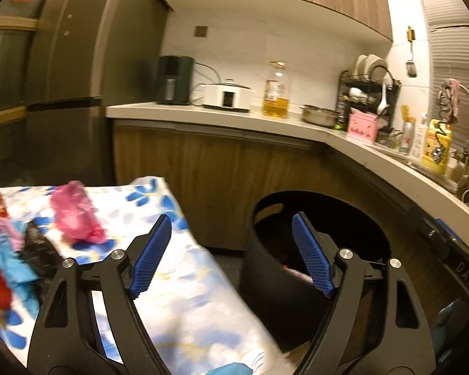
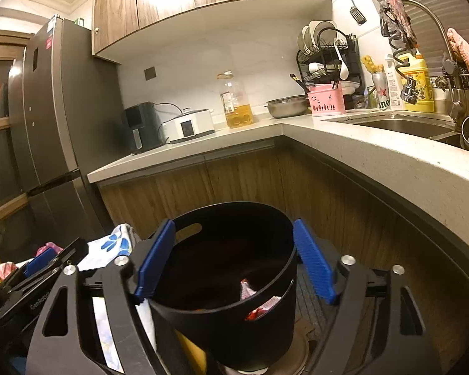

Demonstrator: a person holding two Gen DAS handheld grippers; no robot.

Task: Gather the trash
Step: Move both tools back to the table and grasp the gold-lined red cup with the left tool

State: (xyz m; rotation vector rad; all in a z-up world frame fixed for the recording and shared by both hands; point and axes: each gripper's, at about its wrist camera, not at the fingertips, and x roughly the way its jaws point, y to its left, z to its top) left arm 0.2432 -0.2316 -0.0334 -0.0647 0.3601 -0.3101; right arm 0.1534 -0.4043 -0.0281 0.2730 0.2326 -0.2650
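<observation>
Left tongs: left tongs point(image 1: 231, 256) stand wide apart with nothing between the blue pads; they point between the cloth-covered desk and the bin.
Right tongs: right tongs point(image 2: 234, 262) also stand wide apart, one pad on each side of the bin's rim as seen from the right wrist; whether either pad touches the rim I cannot tell, and nothing is gripped.
Bin: black round bin point(image 2: 234, 322) on the floor beside the desk and in front of the wooden cabinets point(image 1: 209, 181); a slot handle shows near its rim.
Trash in bin: crumpled wrappers point(image 2: 259, 300), red and white, lie low inside against the bin's right wall.
Trash on desk: a pink crumpled wrapper point(image 1: 76, 215) lies on the flowered cloth point(image 1: 184, 297); left of it sit a blurred heap of red, light blue and black pieces point(image 1: 12, 259).
Desk: covered by the white cloth with blue flowers, its edge just beside the bin.
Background: fridge point(image 2: 53, 118) at left; kitchen counter point(image 2: 375, 156) carrying an oil bottle point(image 2: 237, 103), a steel bowl point(image 2: 286, 106) and a dish rack point(image 2: 328, 53).
</observation>
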